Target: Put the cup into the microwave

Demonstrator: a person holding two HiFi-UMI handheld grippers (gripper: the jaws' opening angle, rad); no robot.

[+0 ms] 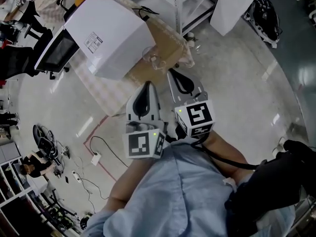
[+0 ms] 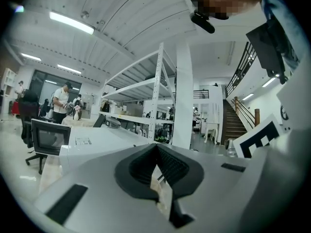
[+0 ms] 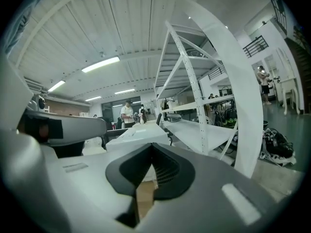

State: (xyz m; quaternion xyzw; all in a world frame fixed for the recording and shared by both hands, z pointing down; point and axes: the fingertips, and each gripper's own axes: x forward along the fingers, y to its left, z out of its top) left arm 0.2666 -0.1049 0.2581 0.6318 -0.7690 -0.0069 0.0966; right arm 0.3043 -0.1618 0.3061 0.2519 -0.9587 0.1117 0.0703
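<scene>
A white microwave stands on a brown table, its dark door facing left. A clear glass cup stands upright on the table just right of the microwave. Both grippers are held close to the body and point toward the table, short of its edge. My left gripper is shut and empty, aimed roughly below the cup. My right gripper is shut and empty too, slightly right of the cup. The microwave shows ahead of the shut left gripper, and the microwave shows beyond the right gripper.
A white shelving rack and pillar stand behind the table. A checked cloth hangs over the table's near side. Cables and a power strip lie on the floor at left. A black bag sits far right. People stand in the background.
</scene>
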